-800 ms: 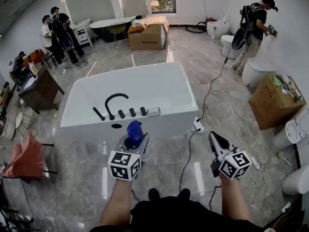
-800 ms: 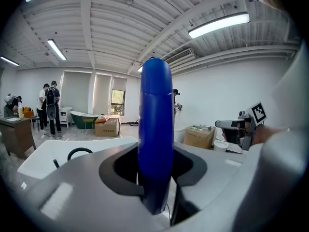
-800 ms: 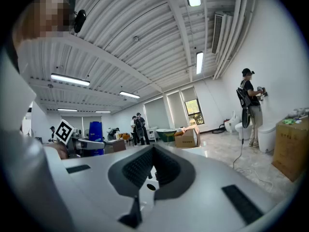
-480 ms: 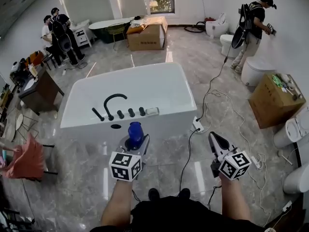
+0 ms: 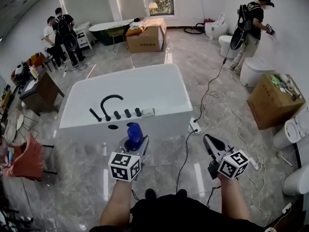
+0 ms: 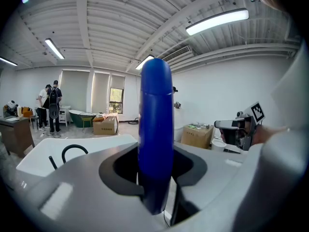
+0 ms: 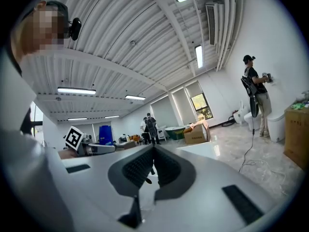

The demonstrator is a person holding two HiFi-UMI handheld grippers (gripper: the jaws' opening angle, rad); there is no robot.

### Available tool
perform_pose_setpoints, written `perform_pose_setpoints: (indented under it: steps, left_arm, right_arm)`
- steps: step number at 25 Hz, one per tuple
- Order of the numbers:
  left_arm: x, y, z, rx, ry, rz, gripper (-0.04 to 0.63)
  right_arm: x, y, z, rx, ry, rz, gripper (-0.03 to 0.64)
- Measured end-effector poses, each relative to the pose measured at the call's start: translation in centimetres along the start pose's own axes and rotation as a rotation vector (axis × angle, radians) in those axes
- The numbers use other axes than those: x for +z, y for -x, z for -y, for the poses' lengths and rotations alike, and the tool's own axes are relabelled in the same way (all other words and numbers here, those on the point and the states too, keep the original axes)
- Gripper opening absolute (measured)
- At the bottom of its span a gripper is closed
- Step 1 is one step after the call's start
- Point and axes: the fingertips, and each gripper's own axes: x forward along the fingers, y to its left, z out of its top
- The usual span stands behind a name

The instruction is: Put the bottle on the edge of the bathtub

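A blue bottle point(image 5: 133, 134) stands upright between the jaws of my left gripper point(image 5: 134, 140), which is shut on it, just short of the white bathtub point(image 5: 159, 88) near side. In the left gripper view the bottle point(image 6: 155, 134) fills the middle between the jaws. The tub's near edge point(image 5: 87, 123) carries a black faucet point(image 5: 109, 104) and knobs. My right gripper point(image 5: 210, 144) hangs to the right over the floor, jaws together with nothing between them point(image 7: 150, 164).
A black cable point(image 5: 206, 96) and a power strip point(image 5: 194, 126) lie on the marble floor right of the tub. Cardboard boxes point(image 5: 271, 102) and toilets point(image 5: 254, 70) stand at right. People stand at the back left and back right. A wooden desk point(image 5: 38, 88) is left.
I have shifted a little forward and left toward the tub; both grippers keep their pose, the bottle still held in the left.
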Motion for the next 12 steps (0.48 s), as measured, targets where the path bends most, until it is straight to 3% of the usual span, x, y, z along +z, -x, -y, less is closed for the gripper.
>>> perform_pose_setpoints:
  steps: [12]
  left_arm:
    - [-0.6, -2.2, 6.4, -0.011, -0.004, 0.000, 0.150]
  right_arm:
    - [-0.3, 5.8, 4.4, -0.005, -0.031, -0.013, 0.012]
